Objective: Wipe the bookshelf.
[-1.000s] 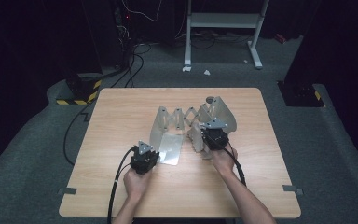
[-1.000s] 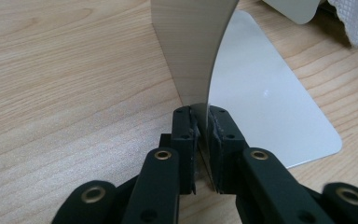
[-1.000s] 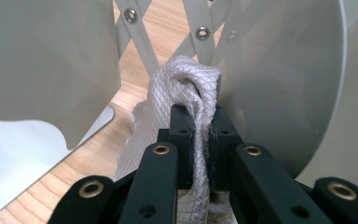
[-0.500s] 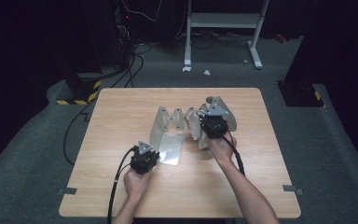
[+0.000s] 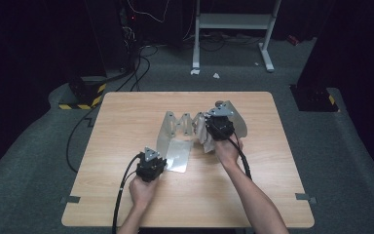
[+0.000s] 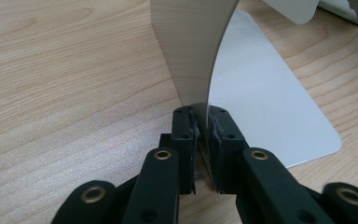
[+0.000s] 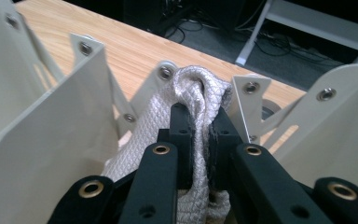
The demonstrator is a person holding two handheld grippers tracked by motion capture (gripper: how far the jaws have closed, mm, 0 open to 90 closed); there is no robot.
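Dark grey carpet surrounds our pale wooden tabletop. We clamp the left hand-held gripper shut on the thin metal panel of the hinged folding rack, steadying it, while the right hand-held gripper pinches the grey quilted cloth between the rack's plates to draw it upward.
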